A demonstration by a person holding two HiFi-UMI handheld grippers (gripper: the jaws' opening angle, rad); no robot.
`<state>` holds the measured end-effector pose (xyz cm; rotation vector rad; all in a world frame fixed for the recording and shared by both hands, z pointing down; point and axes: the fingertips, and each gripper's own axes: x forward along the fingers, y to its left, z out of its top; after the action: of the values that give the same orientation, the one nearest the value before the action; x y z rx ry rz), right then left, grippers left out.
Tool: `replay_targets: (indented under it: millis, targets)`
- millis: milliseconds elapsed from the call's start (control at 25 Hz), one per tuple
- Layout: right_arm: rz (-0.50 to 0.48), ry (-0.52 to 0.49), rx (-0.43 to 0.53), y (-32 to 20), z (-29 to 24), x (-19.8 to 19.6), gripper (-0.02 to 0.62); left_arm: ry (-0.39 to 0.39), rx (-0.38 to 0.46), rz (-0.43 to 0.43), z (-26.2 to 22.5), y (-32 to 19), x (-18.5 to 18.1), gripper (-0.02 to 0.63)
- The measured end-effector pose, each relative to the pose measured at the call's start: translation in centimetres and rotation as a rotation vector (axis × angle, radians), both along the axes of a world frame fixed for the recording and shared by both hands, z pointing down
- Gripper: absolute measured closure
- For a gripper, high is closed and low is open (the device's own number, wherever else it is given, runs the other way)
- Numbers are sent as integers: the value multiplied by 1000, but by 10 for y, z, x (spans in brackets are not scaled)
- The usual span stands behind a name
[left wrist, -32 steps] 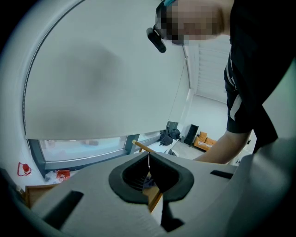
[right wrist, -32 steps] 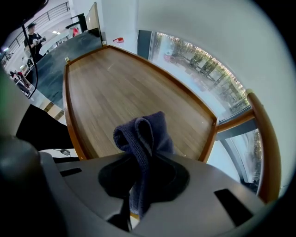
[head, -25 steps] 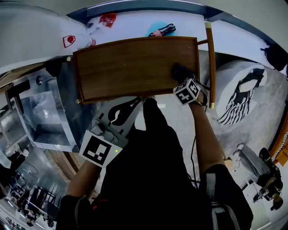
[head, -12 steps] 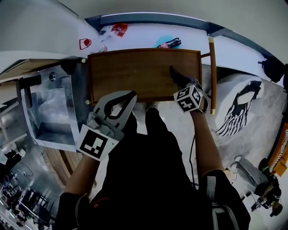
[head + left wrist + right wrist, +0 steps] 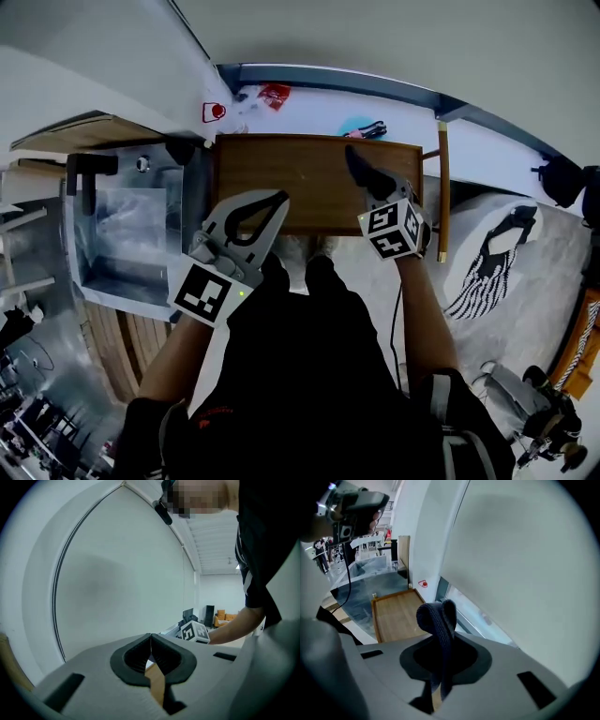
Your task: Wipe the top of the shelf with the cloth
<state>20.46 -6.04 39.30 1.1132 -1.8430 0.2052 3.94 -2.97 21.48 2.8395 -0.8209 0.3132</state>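
Cloth point(image 5: 437, 616), dark and knitted, pinched in a fold between the closed jaws of the right gripper point(image 5: 440, 641), loose end poking out past the tips. From the head camera: same cloth point(image 5: 362, 169) over the wooden shelf top point(image 5: 300, 178), toward 2 o'clock on the board near the far right corner, right gripper point(image 5: 373, 190) just behind it at 5 o'clock. Hard to tell whether pressed onto the wood or held just above. Left gripper point(image 5: 277, 200) at the near edge of the shelf, around 7 o'clock on the board, jaws pressed together on nothing but a sliver of wood showing beyond them. Metal sink point(image 5: 131, 230) off at 9 o'clock from the shelf.

Judged step: wiping under way, or a pass about to start, at the right end of the board. Long stretch toward 9 o'clock probably left to cover, though no dust or streaks visible to confirm.

Next move: press the cloth flat onto the wood and drag toward 9 o'clock along the board, gripping firmly enough to keep the fold and steering clear of the raised rim. Left gripper best kept out of the path.
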Motion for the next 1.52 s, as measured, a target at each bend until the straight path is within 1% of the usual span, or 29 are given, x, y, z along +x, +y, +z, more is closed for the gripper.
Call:
replay_targets:
  millis: [80, 240, 320, 520, 720, 800, 880, 1000, 1080, 1120, 1240, 1520]
  targets:
    - [-9, -42, 44, -5, -24, -13, 548, 10, 18, -10, -9, -2, -7, 584]
    - [-38, -181, 133, -11, -72, -42, 548, 16, 55, -31, -25, -4, -19, 584]
    - [-46, -225, 176, -12, -94, -52, 548, 14, 77, -34, -33, -6, -24, 584]
    - [-76, -253, 259, -7, -137, -74, 548, 16, 119, -42, -45, -4, -38, 584]
    - [-100, -304, 324, -3, -175, -88, 548, 11, 166, -27, -54, -5, -46, 584]
    - [-105, -322, 351, -2, -190, -93, 548, 15, 170, -30, -59, -7, -50, 584]
    - [-103, -353, 374, -3, -204, -98, 548, 12, 196, -21, -65, -11, -54, 584]
    - [-102, -380, 401, -3, -220, -104, 548, 8, 227, -23, -73, -16, -59, 584]
    - [-107, -384, 408, -5, -226, -109, 548, -10, 273, -7, -78, -19, -62, 584]
    - [-108, -388, 409, -6, -228, -112, 548, -12, 280, -6, -80, -21, -64, 584]
    - [-112, -404, 409, -9, -232, -121, 548, 6, 251, -32, -85, -26, -71, 584]
    - [-132, -412, 392, -15, -231, -135, 548, 15, 253, -50, -85, -33, -81, 584]
